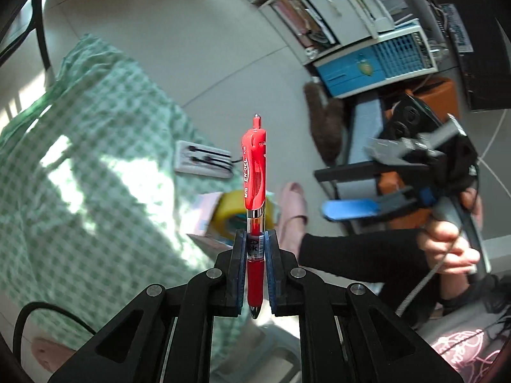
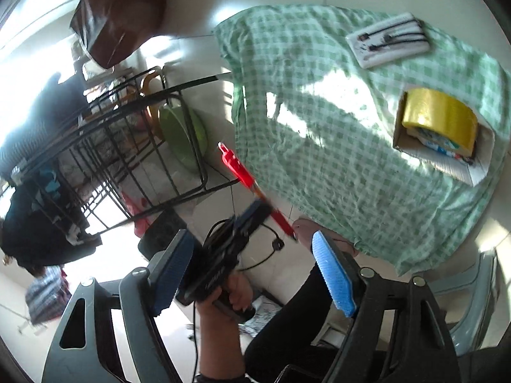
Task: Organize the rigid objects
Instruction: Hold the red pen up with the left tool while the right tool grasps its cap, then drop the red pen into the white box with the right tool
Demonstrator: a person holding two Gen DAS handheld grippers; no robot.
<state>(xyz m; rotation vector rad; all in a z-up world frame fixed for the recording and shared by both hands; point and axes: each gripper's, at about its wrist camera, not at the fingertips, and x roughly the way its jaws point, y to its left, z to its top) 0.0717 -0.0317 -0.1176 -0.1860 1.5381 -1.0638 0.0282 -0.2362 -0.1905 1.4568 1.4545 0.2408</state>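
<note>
My left gripper [image 1: 255,239] is shut on a red gel pen [image 1: 254,166] and holds it upright in the air, clicker end away from me. The pen also shows in the right wrist view [image 2: 238,167], held by the left gripper [image 2: 255,210] beside the table's edge. My right gripper [image 2: 255,255] is open and empty, with blue pads [image 2: 332,274]; in the left wrist view it is at the right [image 1: 367,185]. On the green checked cloth [image 2: 335,146] a small cardboard box [image 2: 444,159] holds a yellow tape roll [image 2: 437,118].
A white power strip [image 2: 389,43] lies on the cloth's far corner. A black wire rack [image 2: 127,146] with a green bowl [image 2: 182,131] stands left of the table. Shelves and a blue crate [image 1: 377,60] line the wall. Pink slippers [image 1: 292,204] lie on the floor.
</note>
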